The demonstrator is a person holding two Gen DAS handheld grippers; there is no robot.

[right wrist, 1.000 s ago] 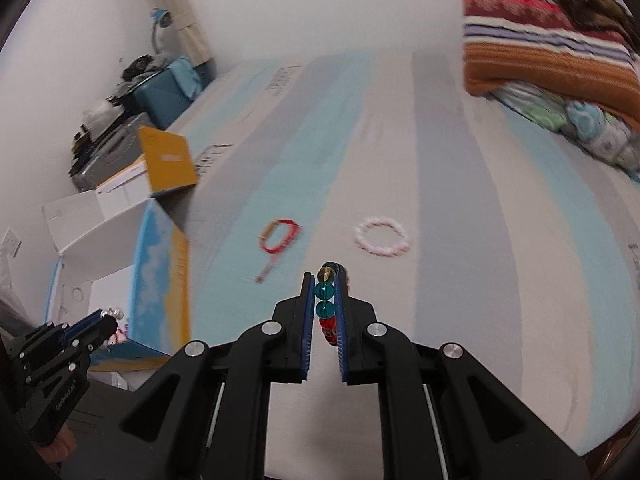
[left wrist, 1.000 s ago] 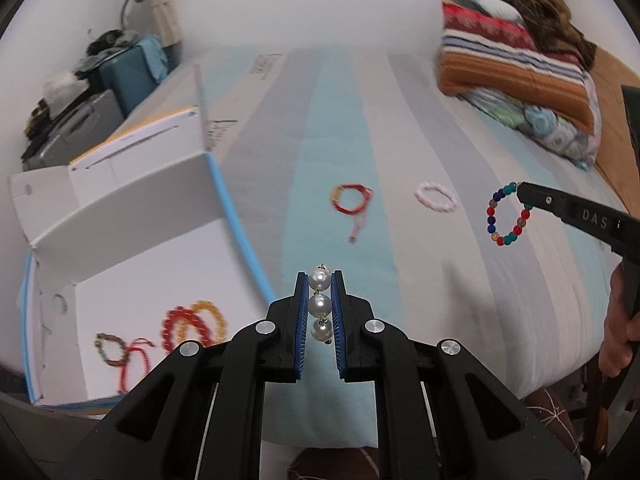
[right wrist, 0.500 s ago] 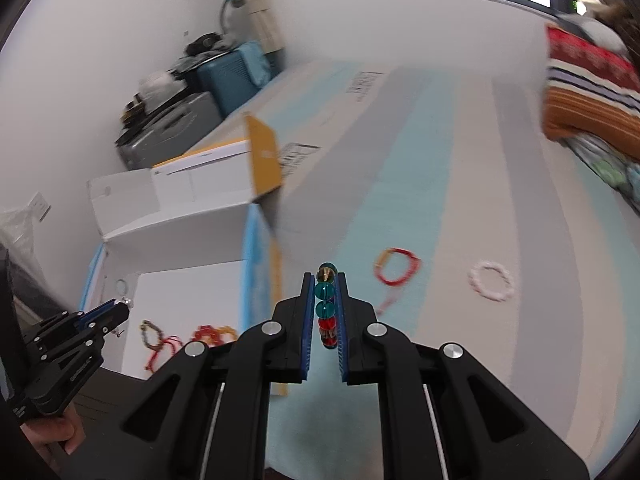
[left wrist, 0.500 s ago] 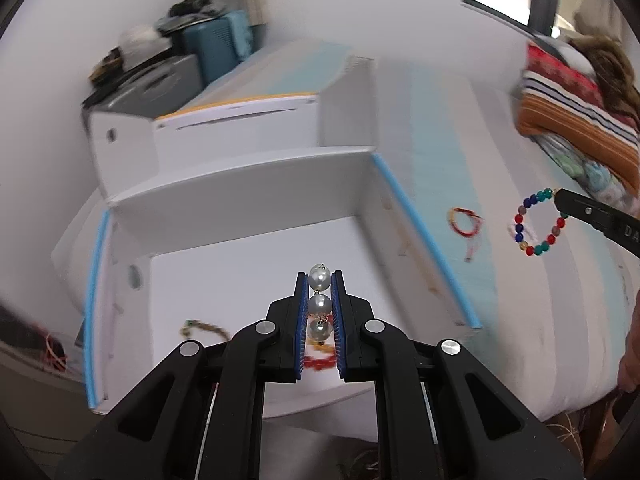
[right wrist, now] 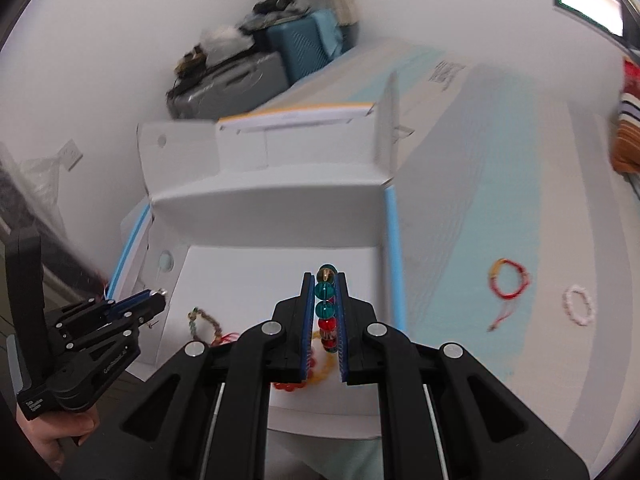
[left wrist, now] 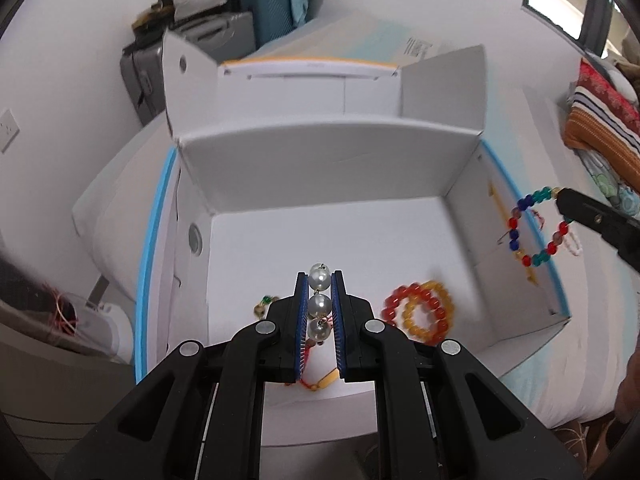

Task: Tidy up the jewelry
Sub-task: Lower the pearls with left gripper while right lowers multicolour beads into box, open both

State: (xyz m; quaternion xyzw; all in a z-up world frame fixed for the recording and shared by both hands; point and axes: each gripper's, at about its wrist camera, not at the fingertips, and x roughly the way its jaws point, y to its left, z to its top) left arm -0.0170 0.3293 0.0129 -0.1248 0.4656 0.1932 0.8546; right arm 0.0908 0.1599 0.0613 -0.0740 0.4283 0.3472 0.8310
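Note:
My left gripper (left wrist: 320,280) is shut on a pearl bracelet (left wrist: 319,302) and hangs over the open white box (left wrist: 320,160). In the box lie a red and orange bead bracelet (left wrist: 420,312), a brown bead bracelet (right wrist: 204,322) and a red cord bracelet, partly hidden by my fingers. My right gripper (right wrist: 325,276) is shut on a multicoloured bead bracelet (right wrist: 325,304), which dangles at the box's right wall in the left wrist view (left wrist: 536,230). A red cord bracelet (right wrist: 508,280) and a white bead bracelet (right wrist: 578,304) lie on the striped bed (right wrist: 500,200).
The box has raised flaps and a blue-edged rim (left wrist: 150,248). Suitcases (left wrist: 224,40) stand by the far wall. Folded blankets (left wrist: 604,120) lie at the bed's right. A wall socket (left wrist: 8,130) is at the left.
Both grippers have swung left from the bed to the box, each still holding its bracelet. My left gripper now hangs over the box's inside, lower and closer.

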